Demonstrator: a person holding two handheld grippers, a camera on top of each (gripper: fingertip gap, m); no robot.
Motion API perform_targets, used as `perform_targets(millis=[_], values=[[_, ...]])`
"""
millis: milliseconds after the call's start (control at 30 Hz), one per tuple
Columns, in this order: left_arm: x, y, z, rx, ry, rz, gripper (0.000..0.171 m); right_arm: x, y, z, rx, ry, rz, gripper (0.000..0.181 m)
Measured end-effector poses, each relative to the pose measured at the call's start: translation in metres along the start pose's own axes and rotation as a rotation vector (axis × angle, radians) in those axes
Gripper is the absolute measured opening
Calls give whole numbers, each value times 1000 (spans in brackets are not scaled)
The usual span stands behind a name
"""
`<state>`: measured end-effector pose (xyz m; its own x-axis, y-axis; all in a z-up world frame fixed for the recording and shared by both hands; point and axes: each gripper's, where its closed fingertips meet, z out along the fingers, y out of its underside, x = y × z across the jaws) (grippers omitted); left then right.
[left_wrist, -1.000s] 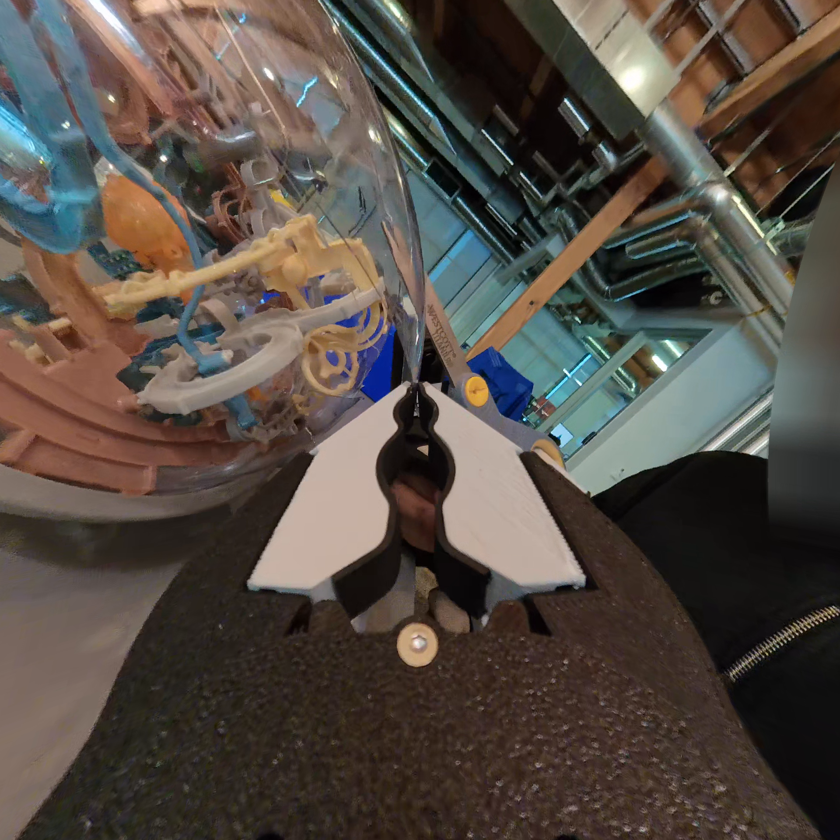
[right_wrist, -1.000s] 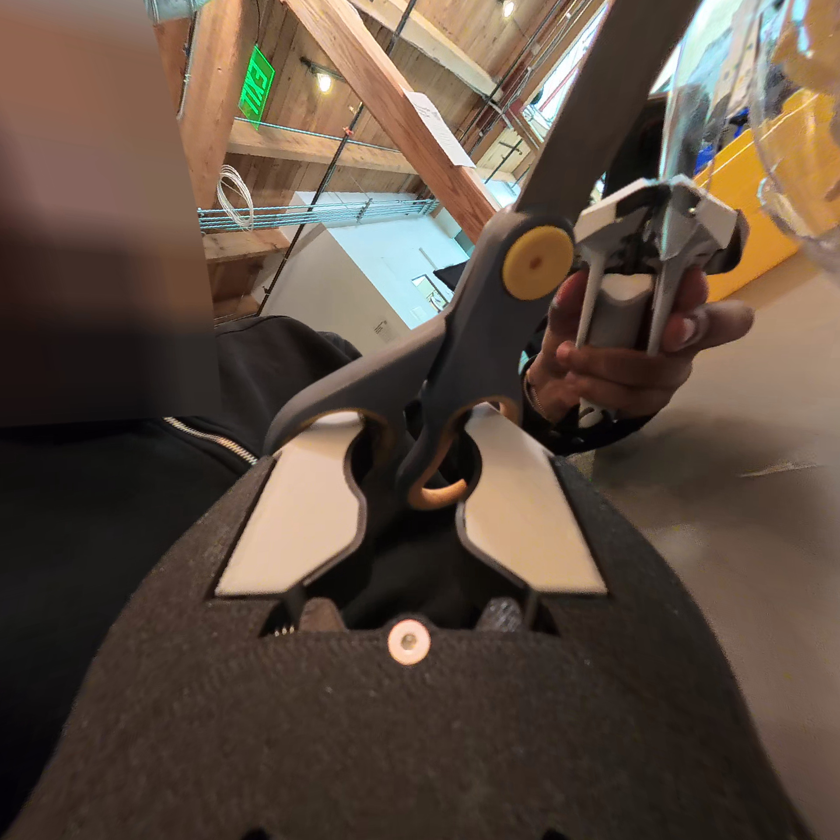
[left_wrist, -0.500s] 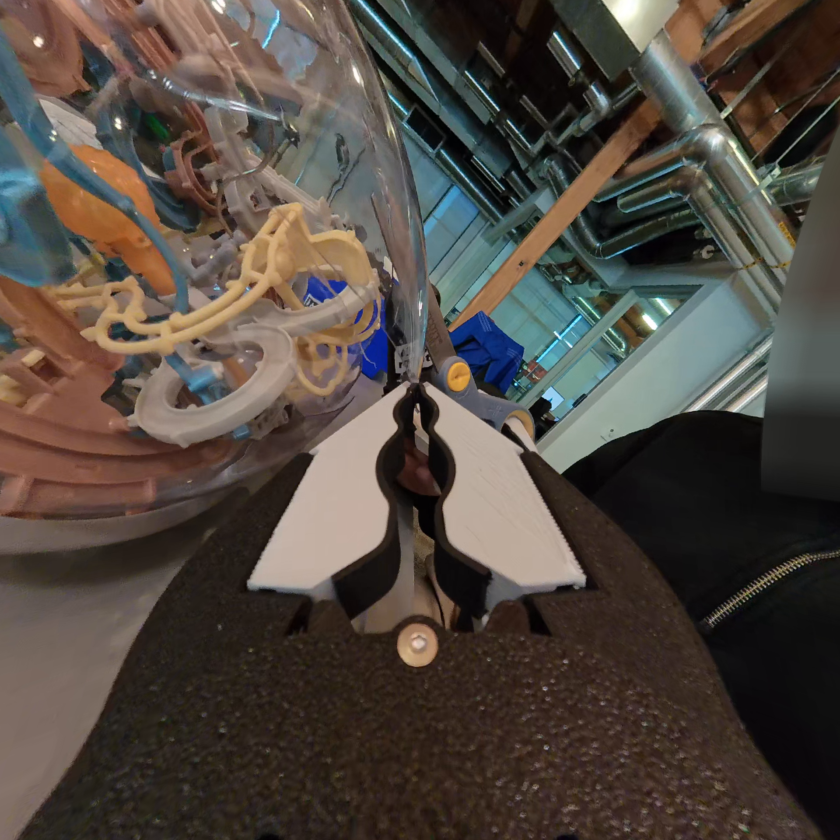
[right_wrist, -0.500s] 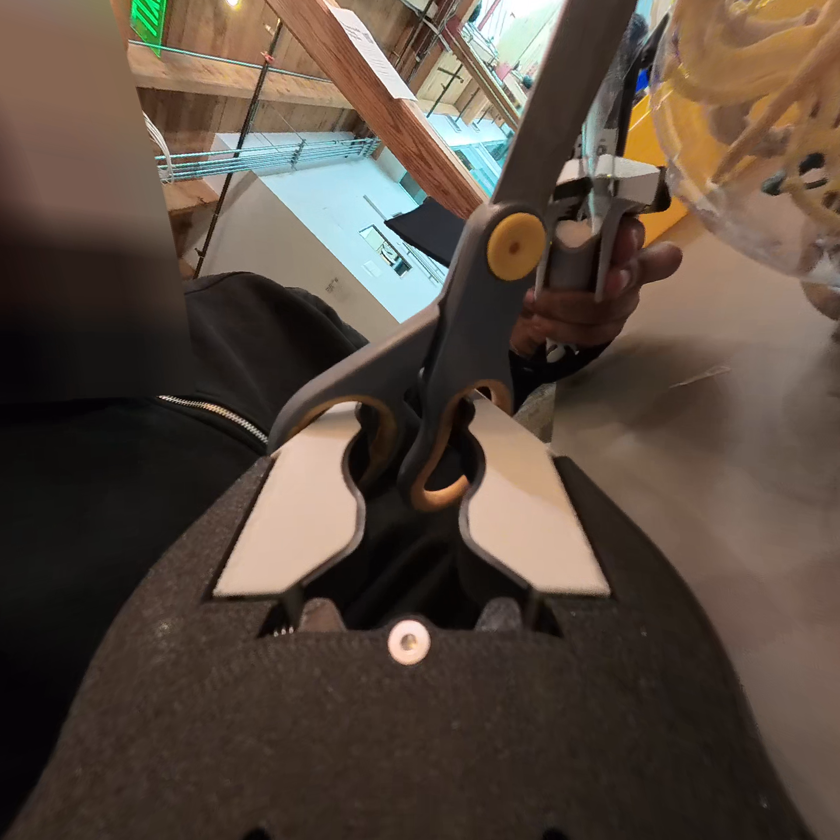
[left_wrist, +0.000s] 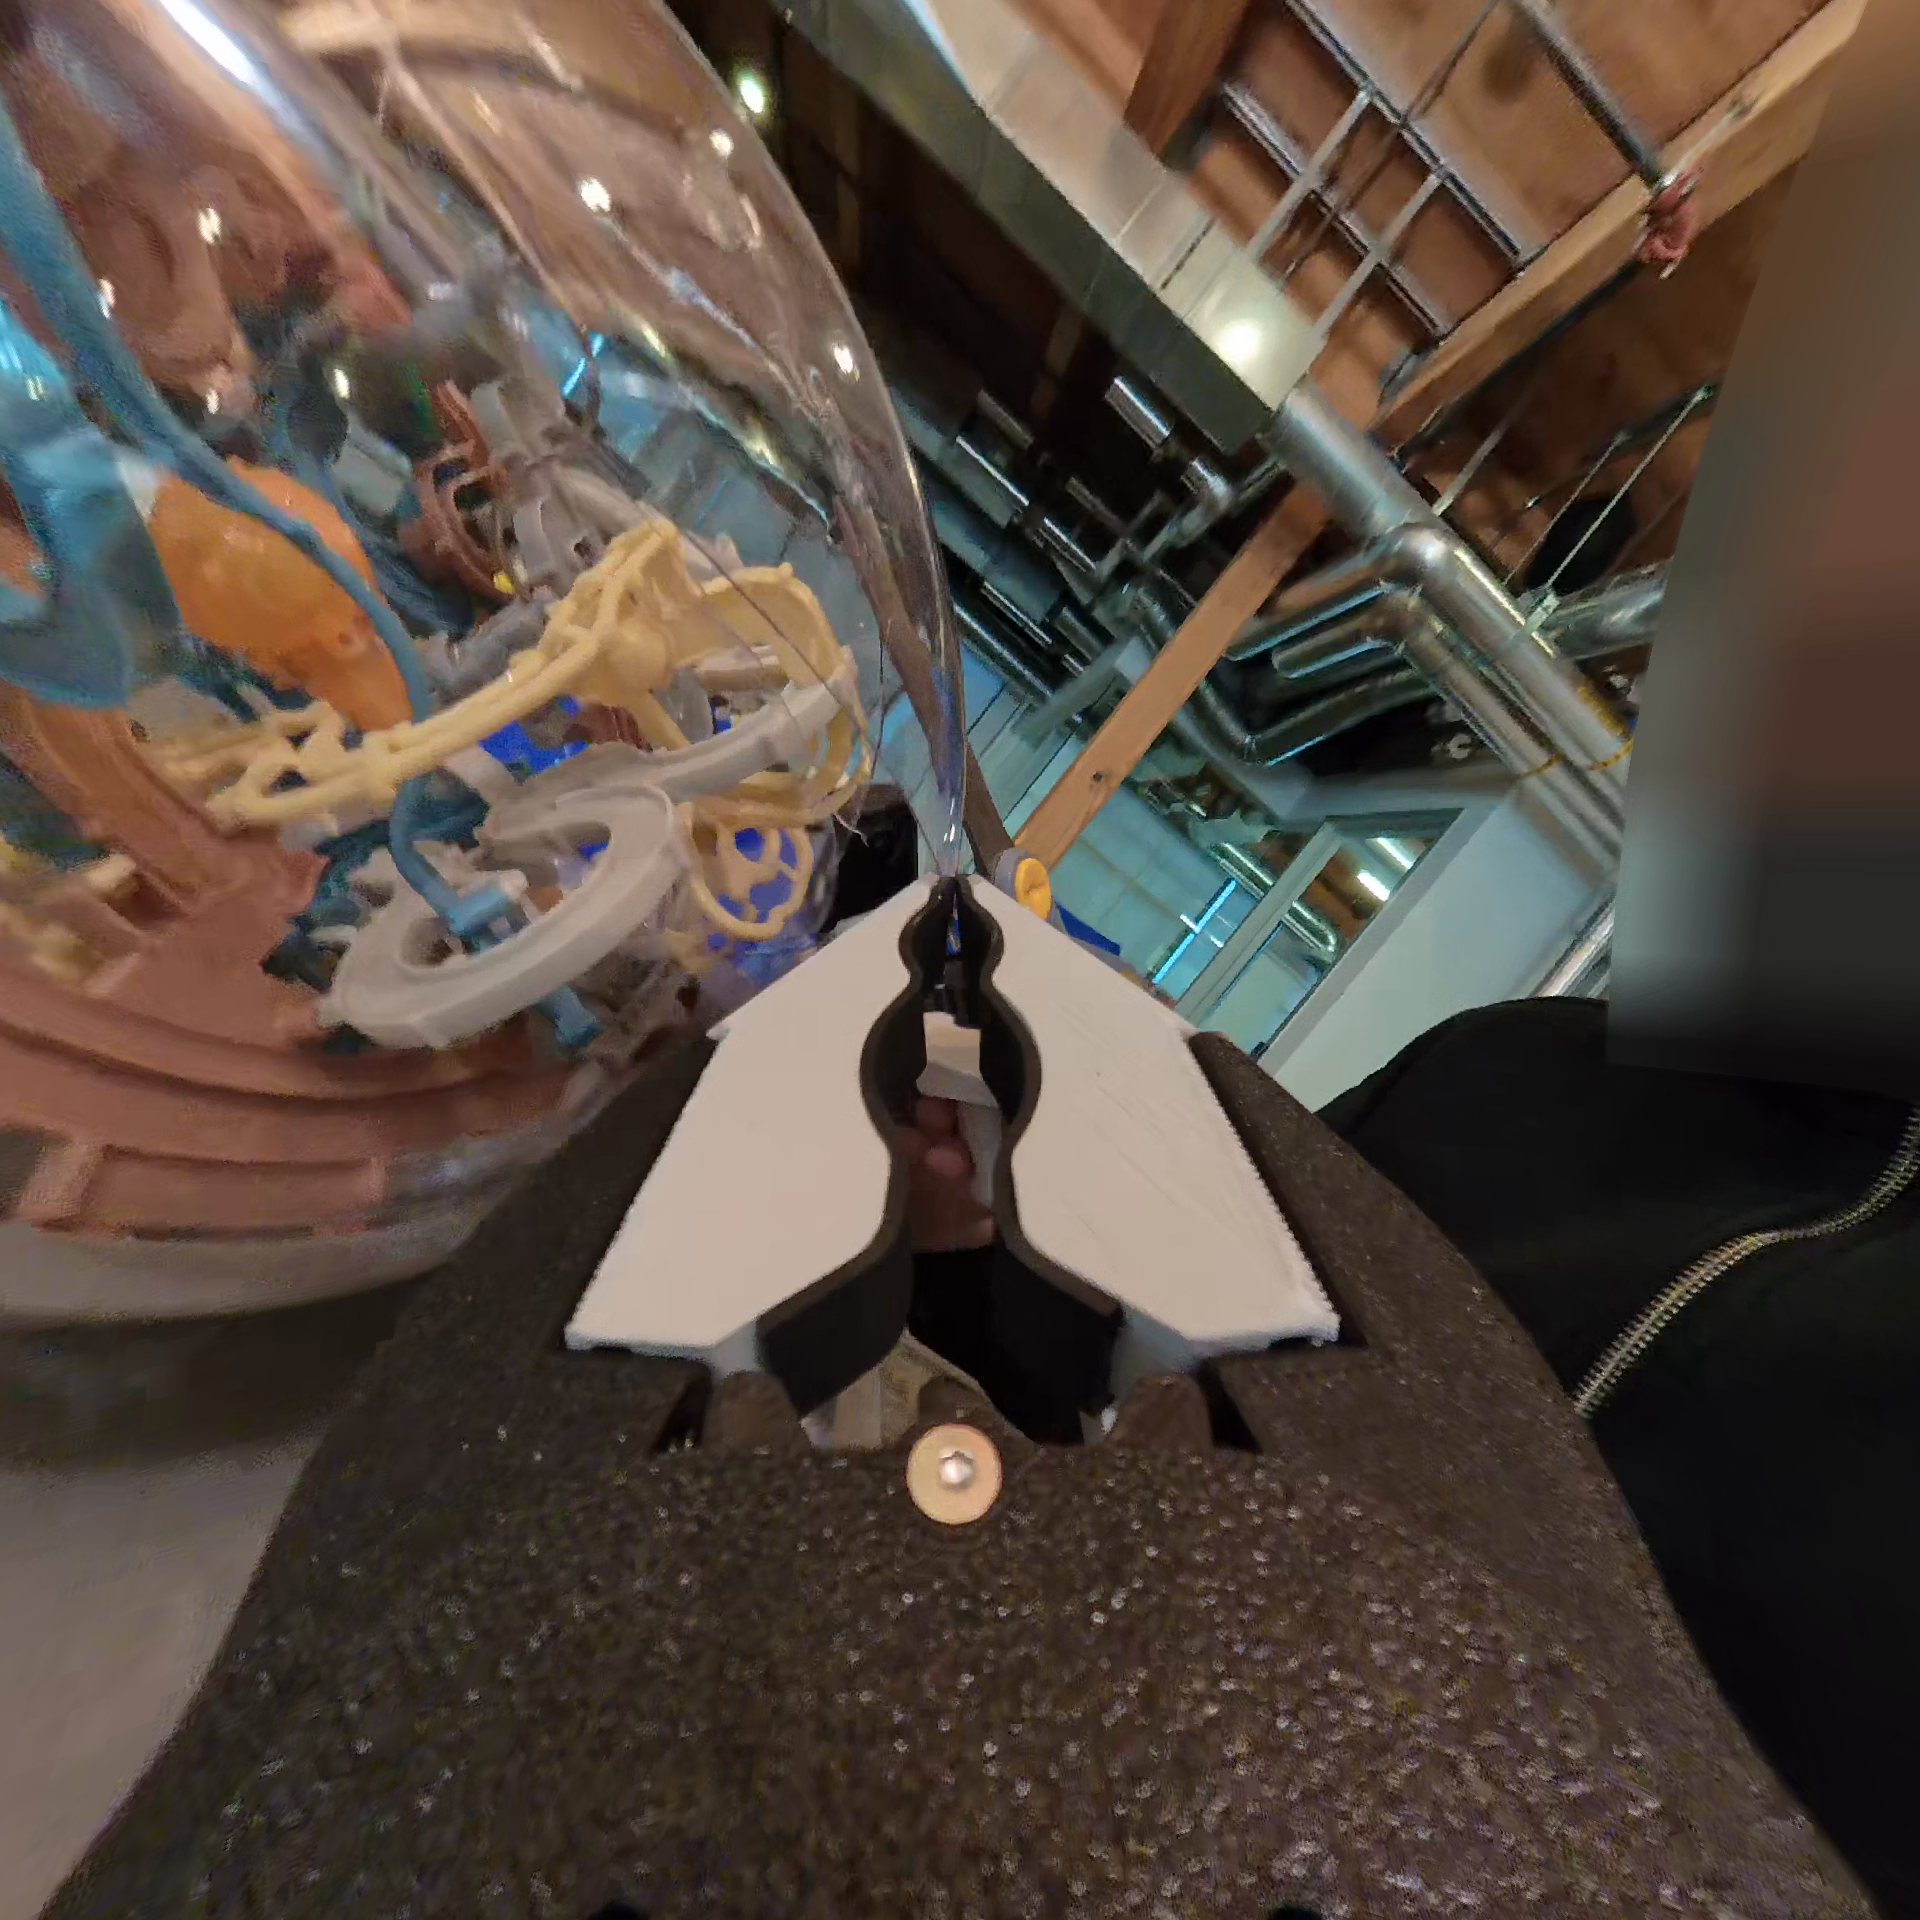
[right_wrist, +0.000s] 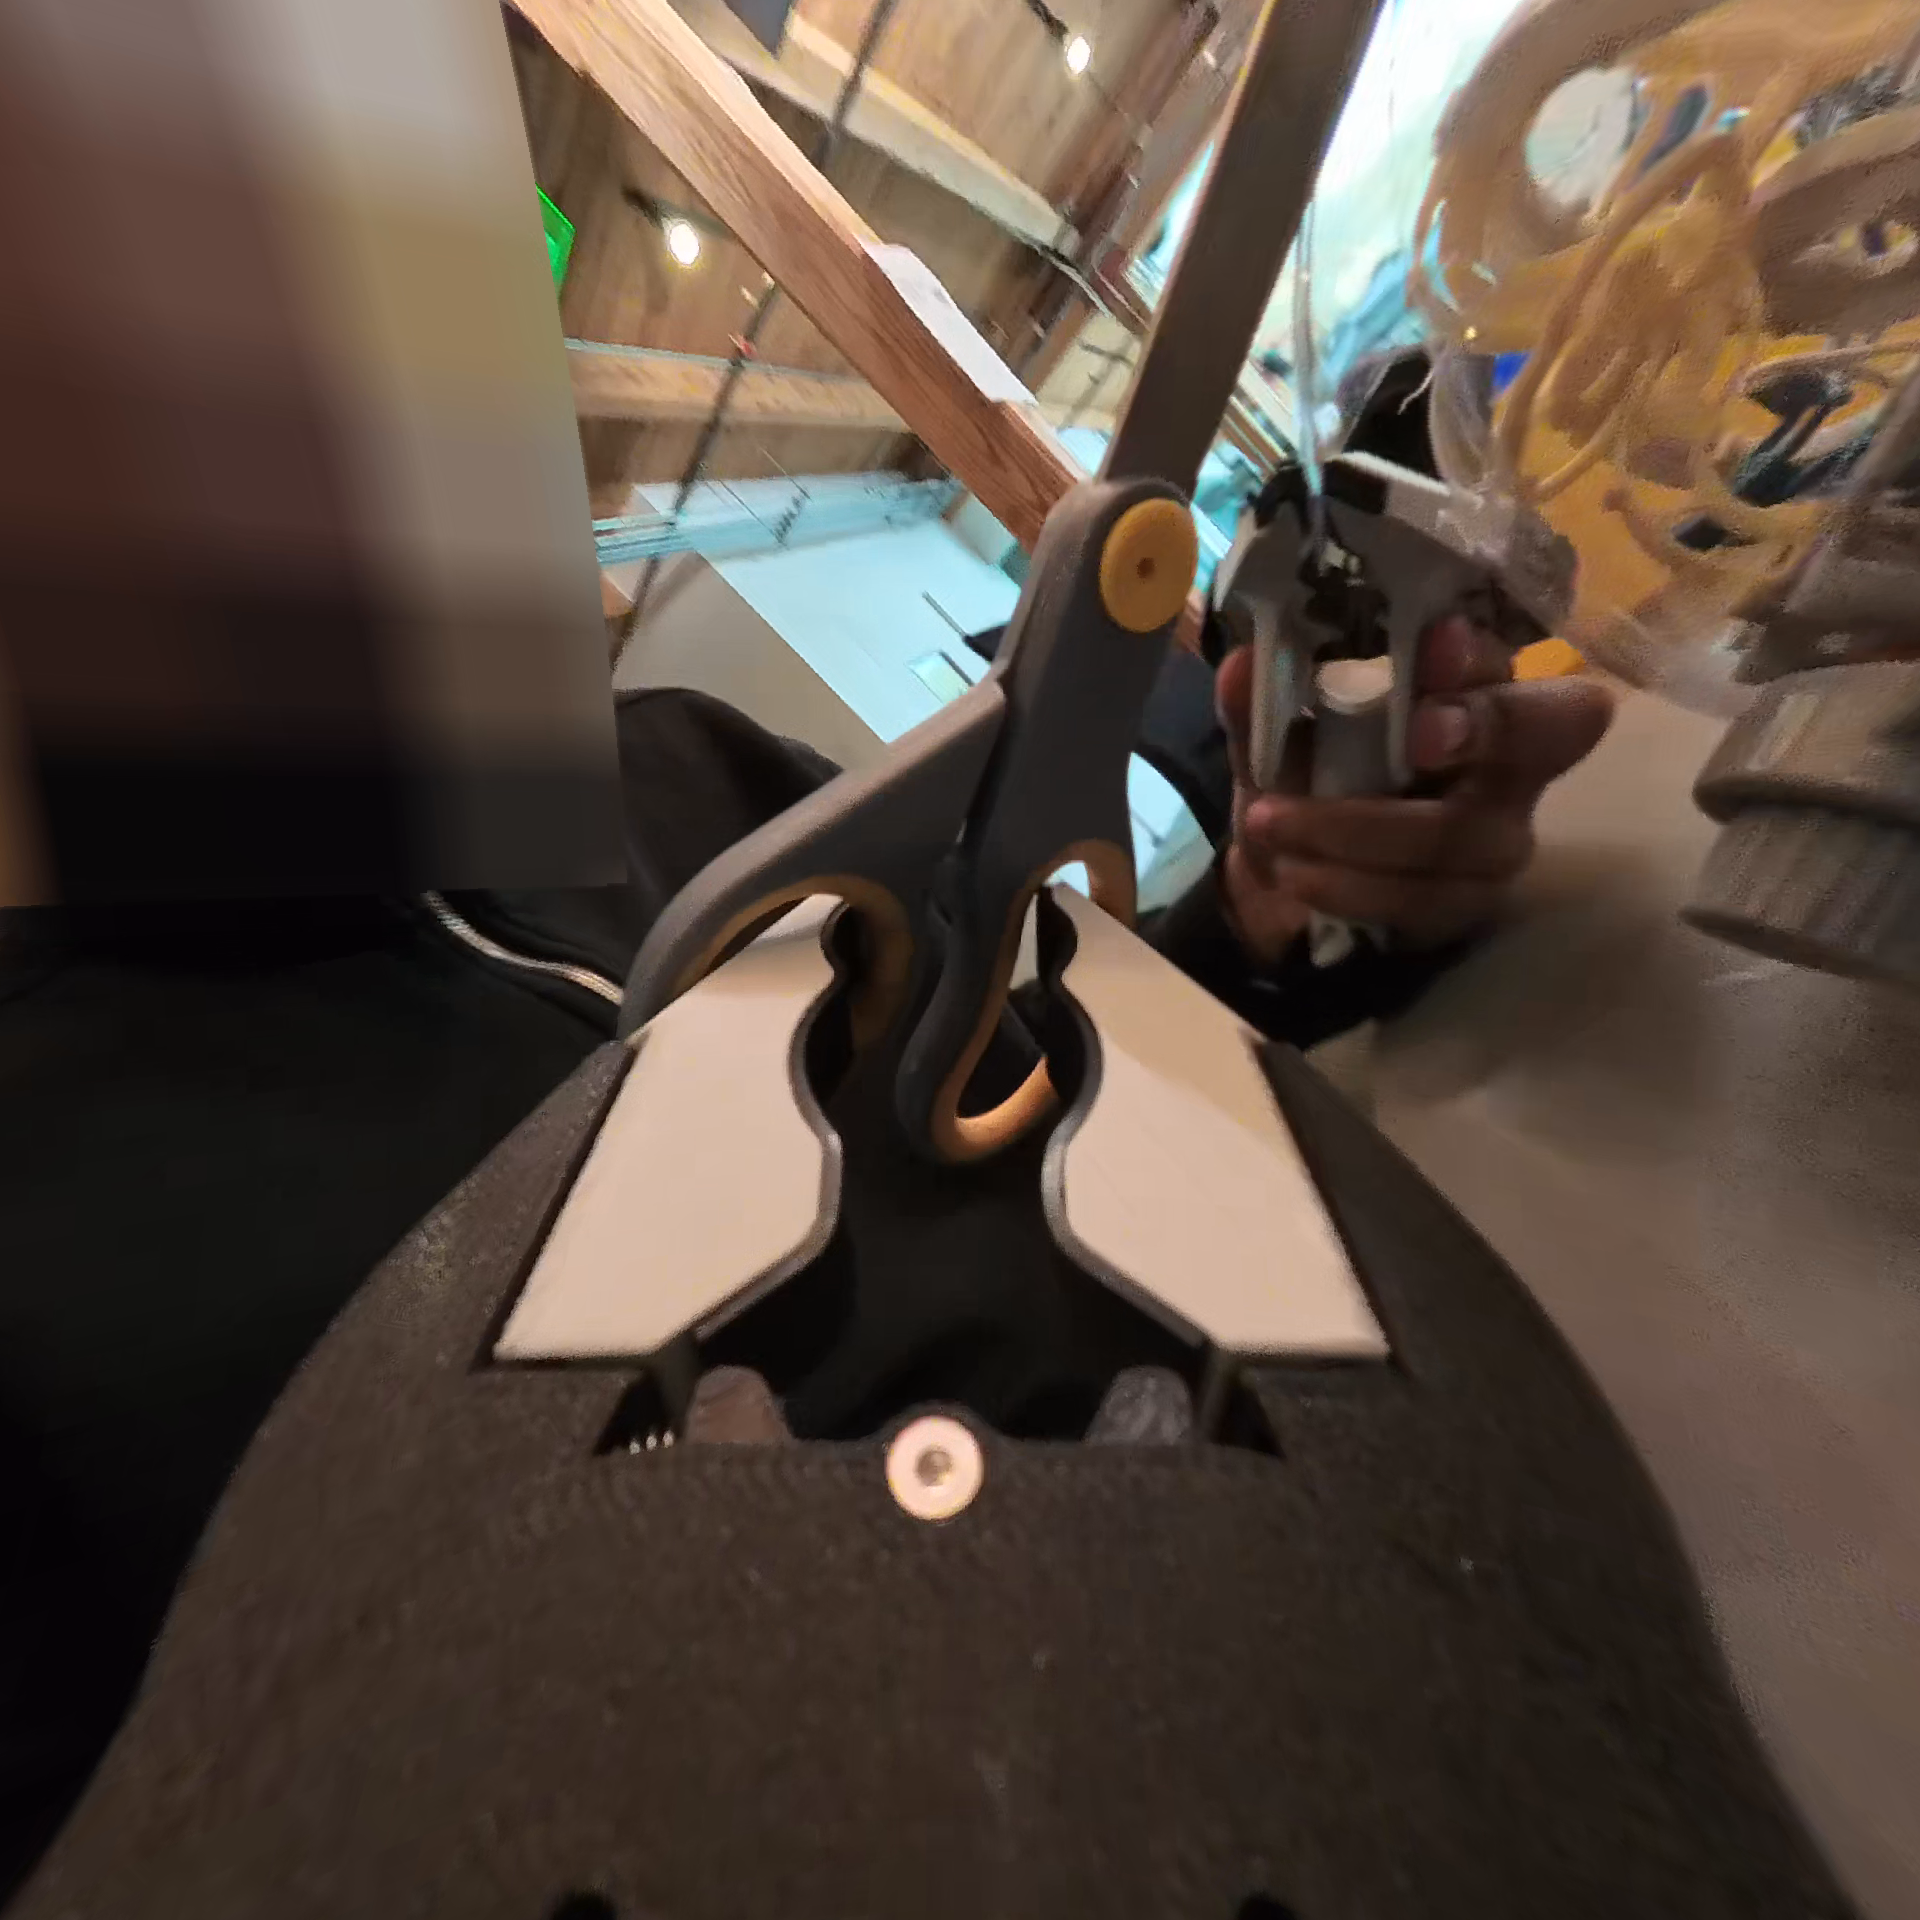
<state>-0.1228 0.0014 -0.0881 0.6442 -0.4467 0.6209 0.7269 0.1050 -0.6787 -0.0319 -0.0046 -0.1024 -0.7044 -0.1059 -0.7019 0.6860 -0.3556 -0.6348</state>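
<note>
Scissors (right_wrist: 1049, 790) clamped by their handle loops in my right gripper (right_wrist: 940, 935), blade at 1 o'clock. Left gripper (left_wrist: 951, 894) pinches clear film (left_wrist: 935, 727) off the maze globe (left_wrist: 416, 623); no cut visible.

Overhead — wooden beams (left_wrist: 1164, 675), metal ducts (left_wrist: 1455, 582).

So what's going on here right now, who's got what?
A person holds a tool in each hand. The left tool is shut on a thin clear plastic film coming off the clear maze ball, which sits on the grey table. The right tool grips the grey and yellow scissors by their handles, blade pointing up beside the film near the left tool's tips.
</note>
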Motion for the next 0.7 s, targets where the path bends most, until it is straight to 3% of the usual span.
perform_targets(millis=[133,367,567,633,700], values=[[7,-5,-5,30,-7,89,0,4,6,17,44,3,19,28],[8,-34,-25,178,34,-23,16,23,24,41,1,164,11,27],[-3,-60,-39,325,24,-175,13,43,31,58,-9,245,29,27],[-9,-62,-42,349,-3,-216,2,48,36,62,-46,281,19,27],[-8,-65,-45,362,9,-215,3,55,43,65,-104,346,-11,27]])
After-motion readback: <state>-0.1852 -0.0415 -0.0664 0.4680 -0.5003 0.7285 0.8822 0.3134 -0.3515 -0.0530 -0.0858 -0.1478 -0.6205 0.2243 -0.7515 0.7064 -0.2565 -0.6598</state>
